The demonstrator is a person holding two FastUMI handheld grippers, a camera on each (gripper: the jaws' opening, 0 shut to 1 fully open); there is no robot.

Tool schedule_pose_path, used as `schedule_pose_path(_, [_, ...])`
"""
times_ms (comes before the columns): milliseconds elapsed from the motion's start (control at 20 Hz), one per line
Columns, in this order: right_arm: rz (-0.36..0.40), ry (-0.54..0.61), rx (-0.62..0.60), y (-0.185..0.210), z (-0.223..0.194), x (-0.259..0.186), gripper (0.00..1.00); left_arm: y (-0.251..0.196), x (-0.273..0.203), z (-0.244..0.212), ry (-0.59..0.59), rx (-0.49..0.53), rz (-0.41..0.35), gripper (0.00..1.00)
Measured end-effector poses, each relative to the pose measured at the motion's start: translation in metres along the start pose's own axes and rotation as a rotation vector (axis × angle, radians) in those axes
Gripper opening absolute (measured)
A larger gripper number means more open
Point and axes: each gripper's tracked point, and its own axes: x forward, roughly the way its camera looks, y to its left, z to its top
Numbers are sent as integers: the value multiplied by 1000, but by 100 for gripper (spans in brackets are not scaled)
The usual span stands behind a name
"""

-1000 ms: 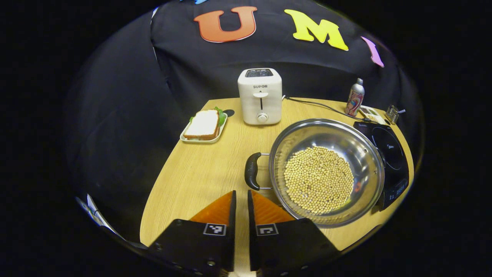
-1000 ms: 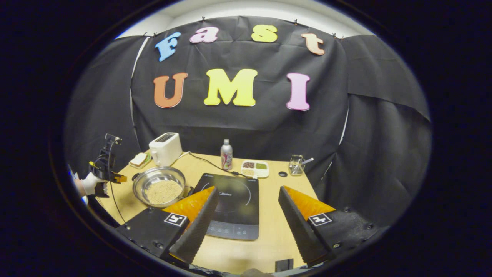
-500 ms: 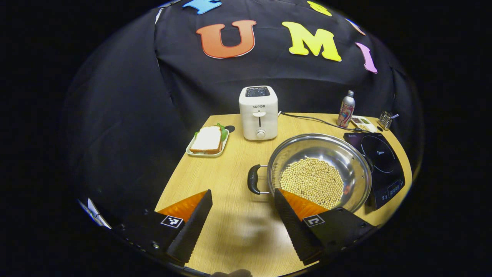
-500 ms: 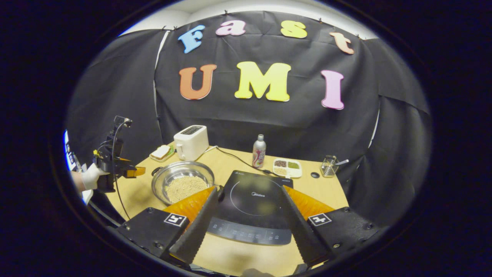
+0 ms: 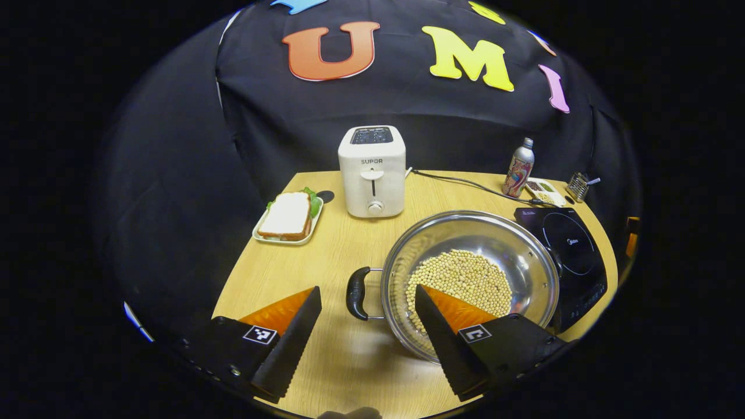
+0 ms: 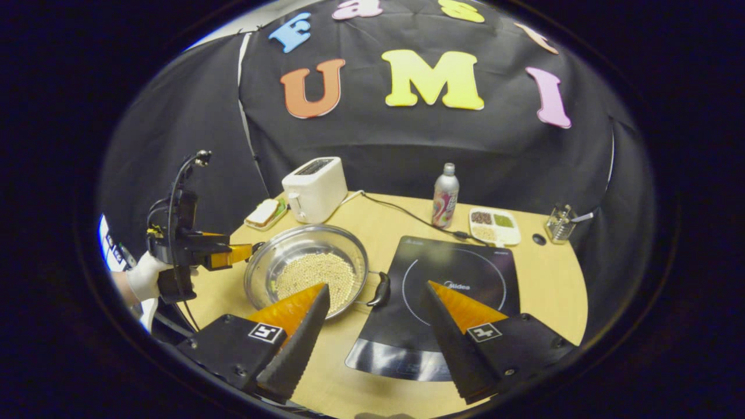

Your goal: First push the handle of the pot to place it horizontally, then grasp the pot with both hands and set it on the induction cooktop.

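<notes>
Both pairs of jaws stood wide apart and held nothing. The left gripper (image 5: 366,314) hovered low over the pale wooden desk (image 5: 302,262), with the near black loop handle (image 5: 356,293) of the wide, shallow stainless-steel pot (image 5: 469,279) lying between its fingers in that view and not touched by either. The right gripper (image 6: 375,308) hung above the desk's front edge, framing the pot's other black handle (image 6: 380,289), which overlapped the left edge of the flat black induction cooktop (image 6: 448,291).

The pot sat on the desk just left of the cooktop, its two handles pointing roughly left and right, holding a loose heap of pale yellow beans (image 5: 465,278). It was judged rigid and fairly heavy with that load, its polished wall slippery, so the rim looked a poor place to pinch. The two handles, dark and probably plastic, offered the better hold, one for each gripper. Since the beans could slide and spill over the low wall, a level, even lift seemed necessary. A white toaster (image 5: 372,171), a sandwich on a small tray (image 5: 286,216) and a metal bottle (image 5: 518,168) stood well behind.
</notes>
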Motion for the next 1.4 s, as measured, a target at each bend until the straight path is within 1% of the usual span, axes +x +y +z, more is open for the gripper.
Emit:
schedule_pose_path(100, [12, 71, 33, 4, -9, 30, 100, 0, 15, -3, 35, -2, -6, 97])
schedule_pose_path(150, [7, 99, 42, 3, -13, 44, 100, 0, 19, -6, 53, -4, -10, 97])
schedule_pose_path(250, [-9, 150, 53, -1, -21, 72, 96, 1, 31, -9, 76, 5, -5, 97])
schedule_pose_path(300, [-11, 175, 60, -1, -25, 82, 93, 2, 38, -10, 92, 7, -3, 97])
schedule_pose_path(350, [-14, 198, 66, -1, -28, 93, 97, 3, 43, -11, 104, 12, 2, 97])
schedule_pose_path(450, [-13, 236, 67, -1, -33, 110, 97, 2, 52, -12, 130, 24, 1, 97])
schedule_pose_path(550, [-32, 268, 75, -6, -39, 121, 97, 4, 57, -14, 146, 32, 6, 97])
schedule_pose_path(600, [-40, 290, 88, -7, -43, 126, 96, 3, 60, -15, 160, 28, 4, 100])
schedule_pose_path(650, [-36, 304, 102, -5, -46, 129, 90, 3, 62, -16, 167, 28, 0, 97])
schedule_pose_path(700, [-42, 320, 107, -6, -49, 133, 96, 3, 65, -16, 172, 29, 3, 97])
schedule_pose_path(750, [-49, 310, 103, -7, -45, 135, 96, 4, 67, -18, 182, 28, 4, 92])
schedule_pose_path(800, [-42, 311, 92, -5, -45, 137, 89, 2, 68, -17, 183, 20, -2, 80])
schedule_pose_path(850, [-43, 332, 81, -5, -47, 139, 87, -2, 68, -19, 196, 7, -22, 81])
schedule_pose_path(900, [-48, 324, 80, -5, -44, 141, 86, -3, 67, -19, 205, 1, -26, 80])
schedule_pose_path(950, [-48, 334, 85, -4, -45, 140, 84, -4, 69, -21, 220, 3, -31, 70])
schedule_pose_path(1000, [-52, 336, 92, -5, -45, 141, 76, -5, 70, -22, 220, 12, -34, 71])
schedule_pose_path(1100, [-51, 341, 97, -6, -44, 141, 77, -5, 68, -24, 246, 32, -48, 70])
schedule_pose_path(1200, [-54, 350, 111, -6, -44, 142, 74, -7, 66, -25, 272, 37, -71, 66])
schedule_pose_path(1250, [-61, 357, 120, -7, -43, 142, 73, -6, 66, -26, 285, 31, -79, 75])
schedule_pose_path(1300, [-65, 364, 120, -6, -44, 142, 70, -7, 66, -27, 292, 23, -85, 64])
schedule_pose_path(1350, [-65, 365, 114, -6, -44, 142, 69, -7, 67, -27, 297, 23, -90, 64])
schedule_pose_path(1400, [-63, 368, 114, -6, -44, 141, 65, -8, 66, -27, 298, 26, -93, 62])
